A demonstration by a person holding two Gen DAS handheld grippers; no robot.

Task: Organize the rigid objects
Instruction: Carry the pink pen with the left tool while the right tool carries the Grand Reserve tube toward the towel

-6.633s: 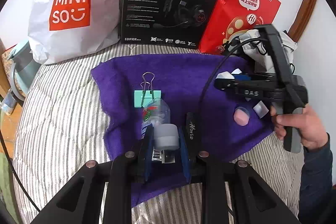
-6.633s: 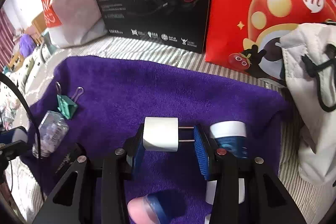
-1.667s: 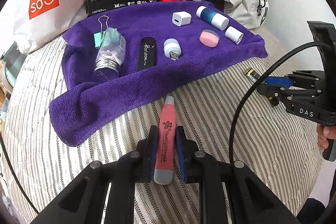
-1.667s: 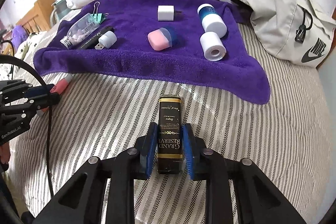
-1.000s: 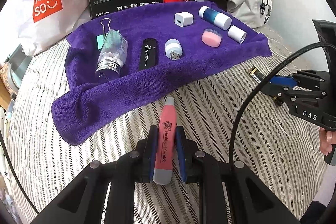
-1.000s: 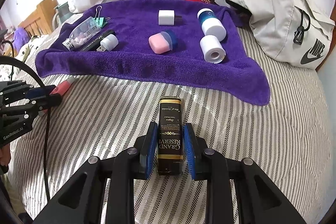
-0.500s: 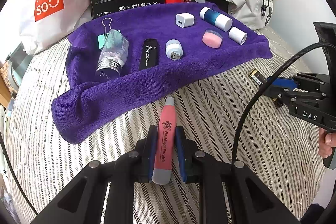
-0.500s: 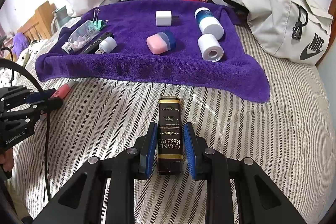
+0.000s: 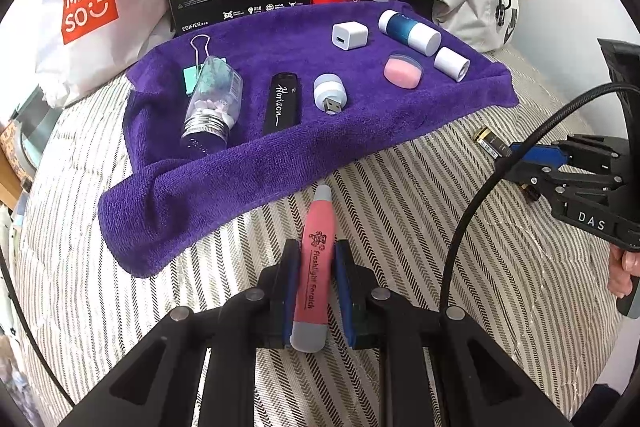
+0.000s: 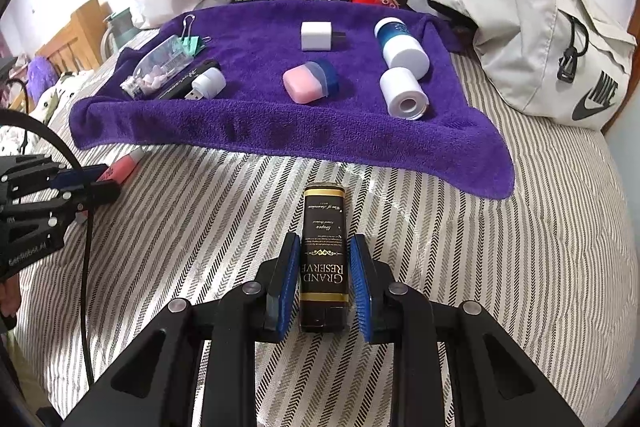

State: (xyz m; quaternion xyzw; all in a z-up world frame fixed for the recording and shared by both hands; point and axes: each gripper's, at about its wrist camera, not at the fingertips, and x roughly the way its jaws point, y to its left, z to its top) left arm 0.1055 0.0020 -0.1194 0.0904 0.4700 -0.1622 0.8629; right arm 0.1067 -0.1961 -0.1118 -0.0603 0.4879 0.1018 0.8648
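The left gripper (image 9: 316, 287) is clamped snug on a pink flashlight pen (image 9: 315, 267), both blue pads pressed flat against the barrel with the grey tip poking out toward the purple towel (image 9: 168, 203). On the other side, the right gripper (image 10: 324, 283) sits around a black Grand Reserve box (image 10: 323, 259), but a sliver of gap seems to be left at each pad, so it's read as narrow and not actually biting yet, though that can't be told for sure. Both items are lying on the striped bedspread (image 10: 520, 267), just short of the towel's near edge.

For the step in hand, which looks like getting these two onto the towel with the rest, the box should probably be squeezed properly before any lift, since slick cardboard could slip out of a loose hold. The pen is best kept level so it isn't rolled out of the pads. The bunched towel edge would need to be cleared, not dragged.

Room is there to be used: the front strip of towel between the USB light (image 9: 330, 93) and the white cylinder (image 10: 403, 95) looks free, while the pill bottle (image 9: 214, 103), black stick (image 9: 282, 103), pink case (image 10: 308, 83) and white charger (image 10: 317, 35) are better left unbumped
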